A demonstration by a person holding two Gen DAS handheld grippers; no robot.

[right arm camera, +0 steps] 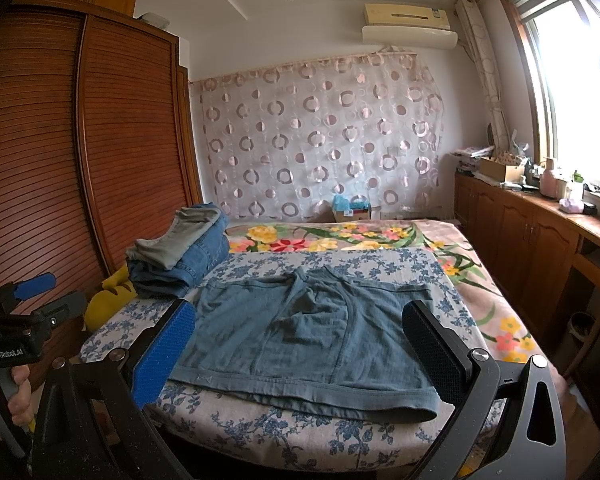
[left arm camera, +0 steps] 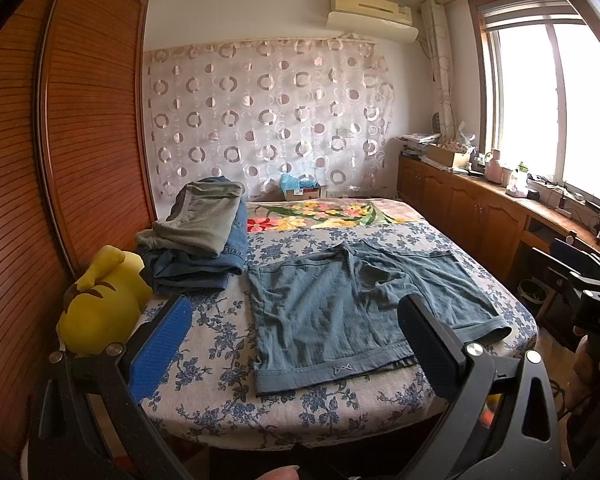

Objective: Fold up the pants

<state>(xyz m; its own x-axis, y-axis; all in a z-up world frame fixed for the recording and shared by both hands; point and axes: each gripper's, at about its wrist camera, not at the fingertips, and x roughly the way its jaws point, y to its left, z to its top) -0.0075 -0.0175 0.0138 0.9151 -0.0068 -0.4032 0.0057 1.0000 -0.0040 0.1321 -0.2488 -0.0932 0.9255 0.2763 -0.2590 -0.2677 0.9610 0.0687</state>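
Teal shorts (left arm camera: 364,312) lie flat on the bed's (left arm camera: 204,364) near end, waistband nearest, legs pointing far. Both tongs, left (left arm camera: 296,320) and right (right arm camera: 300,320), hover wide open and empty, just short of it.

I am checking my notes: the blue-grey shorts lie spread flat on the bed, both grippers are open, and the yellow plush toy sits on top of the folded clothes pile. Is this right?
Not quite. The yellow plush toy sits beside the folded clothes pile, at the bed's edge, as the left wrist view shows. The rest holds: blue-grey shorts flat, left gripper and right gripper open.
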